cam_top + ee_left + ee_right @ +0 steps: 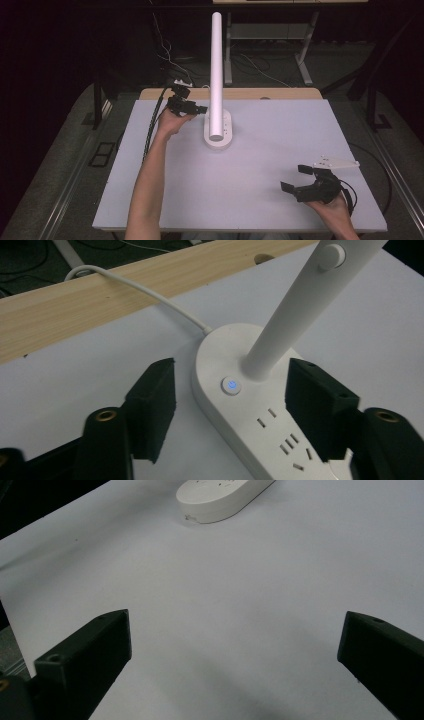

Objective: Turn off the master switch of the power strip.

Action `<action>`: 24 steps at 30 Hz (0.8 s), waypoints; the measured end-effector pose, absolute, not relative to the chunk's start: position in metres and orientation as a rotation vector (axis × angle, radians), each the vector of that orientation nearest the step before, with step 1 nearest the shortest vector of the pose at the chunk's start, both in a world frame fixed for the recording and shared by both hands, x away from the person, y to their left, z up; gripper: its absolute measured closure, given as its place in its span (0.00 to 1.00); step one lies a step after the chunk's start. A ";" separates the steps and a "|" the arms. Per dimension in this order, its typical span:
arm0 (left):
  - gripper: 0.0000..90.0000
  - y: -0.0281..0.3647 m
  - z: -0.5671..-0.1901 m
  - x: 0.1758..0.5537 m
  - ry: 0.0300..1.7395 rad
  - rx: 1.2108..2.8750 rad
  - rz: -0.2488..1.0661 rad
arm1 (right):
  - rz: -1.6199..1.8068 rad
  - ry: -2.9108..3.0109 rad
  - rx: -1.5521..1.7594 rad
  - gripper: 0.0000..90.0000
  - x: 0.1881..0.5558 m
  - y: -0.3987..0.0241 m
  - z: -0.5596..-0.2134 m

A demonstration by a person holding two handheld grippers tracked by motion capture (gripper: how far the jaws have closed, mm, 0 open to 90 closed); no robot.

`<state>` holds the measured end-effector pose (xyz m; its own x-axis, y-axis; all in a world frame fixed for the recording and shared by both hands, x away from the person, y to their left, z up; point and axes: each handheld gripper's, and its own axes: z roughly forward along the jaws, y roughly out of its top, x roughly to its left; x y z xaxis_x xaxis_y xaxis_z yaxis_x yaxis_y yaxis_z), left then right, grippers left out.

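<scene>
right gripper (296,178): nearest the person, low over the near right of the table (280,150). Jaws spread wide, nothing between them, bare white surface beneath in its own view. Idle.
left gripper (199,109): far left of centre, at the lamp base. Jaws part-way apart, pads clear of everything, so released, holding nothing. In its own view (230,405) the jaws straddle the base end that carries the post and button.
base (250,420): white oval block lying flat on the table, sockets on top towards the gripper, cord leaving at the far end. Also seen from the right gripper view (220,497), well apart from that gripper.
button (231,386): round, lit blue, on top of the base just beside the foot of the post. Sits between the two left jaws, nearer the left one, untouched.
post (216,70): white tube rising steeply from the base, a small round knob (332,255) higher up.
cord (145,290): runs off over the wooden edge (100,305) at the back.
step (judgement): likely pressing the button or gripping the base end.
how to do well (judgement): bring one jaw tip squarely over the button, press straight down, keep clear of the post. Base is light, may slide or tip under a sideways push. Right gripper could steady the near end.
</scene>
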<state>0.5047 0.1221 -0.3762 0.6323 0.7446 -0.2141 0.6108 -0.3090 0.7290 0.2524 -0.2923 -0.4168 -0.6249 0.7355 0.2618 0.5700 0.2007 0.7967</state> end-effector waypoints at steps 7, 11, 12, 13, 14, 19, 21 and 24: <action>0.61 0.120 -0.382 0.509 1.078 1.980 0.187 | 1.398 2.287 1.272 0.00 0.252 -0.293 -0.417; 0.69 0.119 -0.387 0.511 1.082 1.966 0.164 | 1.396 2.287 1.268 0.00 0.252 -0.293 -0.417; 0.72 0.119 -0.388 0.512 1.084 1.968 0.167 | 1.396 2.287 1.268 0.00 0.252 -0.293 -0.417; 0.72 0.118 -0.390 0.512 1.095 1.945 0.158 | 1.396 2.287 1.268 0.00 0.252 -0.293 -0.417; 0.74 0.118 -0.391 0.513 1.093 1.944 0.150 | 1.395 2.289 1.267 0.00 0.252 -0.293 -0.417; 0.82 0.115 -0.394 0.514 1.116 1.897 0.135 | 1.400 2.289 1.279 0.00 0.251 -0.293 -0.417; 0.86 0.114 -0.396 0.515 1.123 1.899 0.139 | 1.397 2.288 1.278 0.00 0.252 -0.294 -0.417; 0.93 0.112 -0.399 0.515 1.132 1.890 0.139 | 1.397 2.290 1.276 0.00 0.252 -0.294 -0.417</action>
